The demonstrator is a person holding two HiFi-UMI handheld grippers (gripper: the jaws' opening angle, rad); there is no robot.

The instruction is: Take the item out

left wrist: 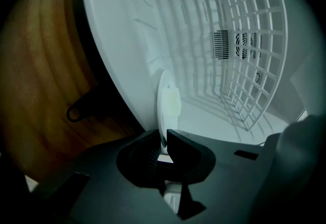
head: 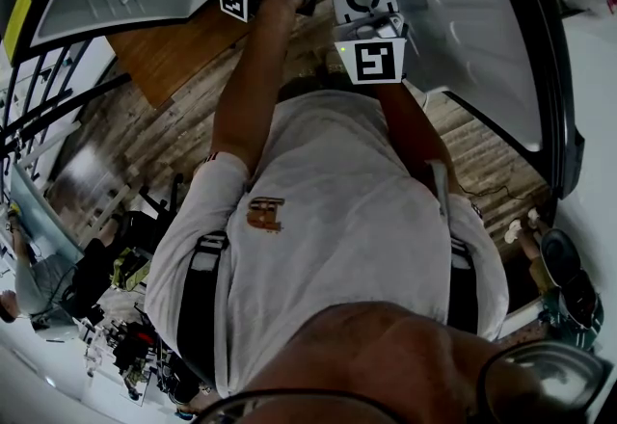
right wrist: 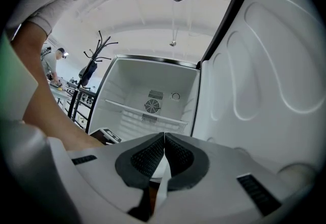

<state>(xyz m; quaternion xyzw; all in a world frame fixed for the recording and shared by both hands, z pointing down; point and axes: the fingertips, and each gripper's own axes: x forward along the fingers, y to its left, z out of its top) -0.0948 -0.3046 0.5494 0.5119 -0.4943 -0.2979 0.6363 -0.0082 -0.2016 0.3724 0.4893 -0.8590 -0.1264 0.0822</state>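
A: Listing item one: thin white disc-shaped plate (left wrist: 167, 100), standing on edge inside the white plastic refrigerator compartment (left wrist: 117, 34), just beside its left wall.
B: Holder?
A: Held by the left gripper (left wrist: 165, 135), its black jaws pinched on the plate's lower rim.
B: Item two?
A: Entry for the right gripper (right wrist: 164, 139): jaws pressed together, nothing between, beside the white moulded door (right wrist: 265, 65).
B: Surroundings?
A: White wire rack (left wrist: 249, 55) to the right; brown wooden panel (left wrist: 41, 75) to the left.

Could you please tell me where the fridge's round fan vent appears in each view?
Head view: not in it.
Left gripper view: fan vent, upper right, behind the wire shelf.
Right gripper view: fan vent at centre.
Landmark: fridge door, head and right gripper views.
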